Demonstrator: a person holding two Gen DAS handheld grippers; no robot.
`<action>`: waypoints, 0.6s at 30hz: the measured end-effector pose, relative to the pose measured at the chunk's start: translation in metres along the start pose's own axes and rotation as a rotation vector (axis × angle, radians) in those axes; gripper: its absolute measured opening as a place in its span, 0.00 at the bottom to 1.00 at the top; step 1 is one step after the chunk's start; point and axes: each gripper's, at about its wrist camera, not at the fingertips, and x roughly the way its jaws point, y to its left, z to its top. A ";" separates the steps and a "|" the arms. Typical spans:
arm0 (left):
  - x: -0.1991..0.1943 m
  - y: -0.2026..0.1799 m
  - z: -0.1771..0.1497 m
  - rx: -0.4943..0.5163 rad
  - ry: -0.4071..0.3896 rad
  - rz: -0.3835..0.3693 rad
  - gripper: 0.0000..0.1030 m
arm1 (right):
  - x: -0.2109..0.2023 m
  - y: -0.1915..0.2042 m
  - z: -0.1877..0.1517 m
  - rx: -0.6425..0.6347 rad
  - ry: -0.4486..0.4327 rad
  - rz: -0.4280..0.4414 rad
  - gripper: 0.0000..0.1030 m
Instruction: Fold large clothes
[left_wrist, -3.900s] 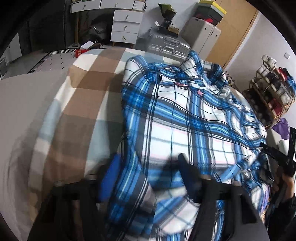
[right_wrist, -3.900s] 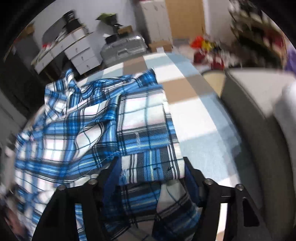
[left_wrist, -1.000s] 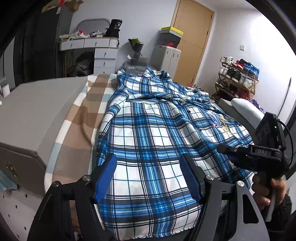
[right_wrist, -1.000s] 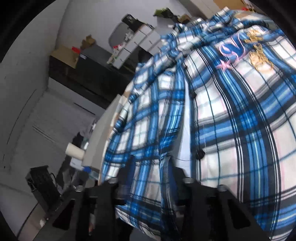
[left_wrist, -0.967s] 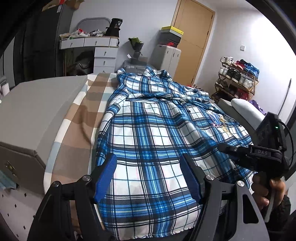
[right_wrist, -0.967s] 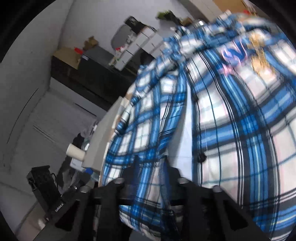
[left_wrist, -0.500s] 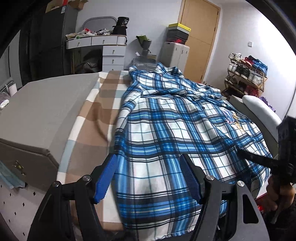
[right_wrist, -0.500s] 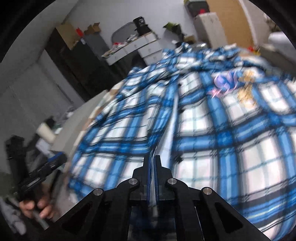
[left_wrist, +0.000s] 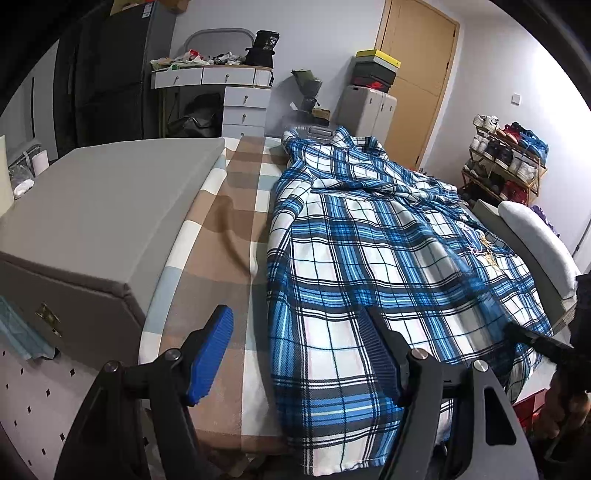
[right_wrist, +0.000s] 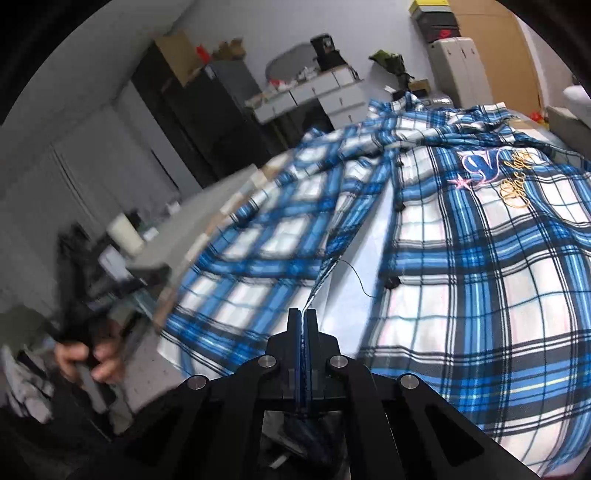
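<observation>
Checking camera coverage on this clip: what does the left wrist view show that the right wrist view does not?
Left wrist only: the open left gripper with nothing between its fingers, the checked bedspread and the shoe rack.

Right wrist only: the right gripper shut on the front edge of the plaid shirt, plus its embroidered logo.

Both: the shirt spread on the bed, the white drawers, the wooden door.

- Left wrist view looks from the bed's (left_wrist: 236, 236) foot corner, angled down along the plaid shirt (left_wrist: 369, 258) toward the far dresser (left_wrist: 243, 99).
- Right wrist view sits close over the shirt's front edge, facing the same dresser; both share shirt and bed.
</observation>
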 end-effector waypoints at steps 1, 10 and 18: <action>-0.001 0.000 0.000 -0.001 -0.004 0.000 0.64 | -0.004 0.001 0.002 -0.004 -0.016 0.025 0.02; 0.001 0.002 -0.006 0.001 0.026 -0.022 0.64 | 0.026 -0.009 -0.017 0.039 0.173 0.015 0.17; 0.003 0.013 -0.012 -0.021 0.051 -0.008 0.64 | 0.016 0.002 -0.017 -0.022 0.095 -0.006 0.03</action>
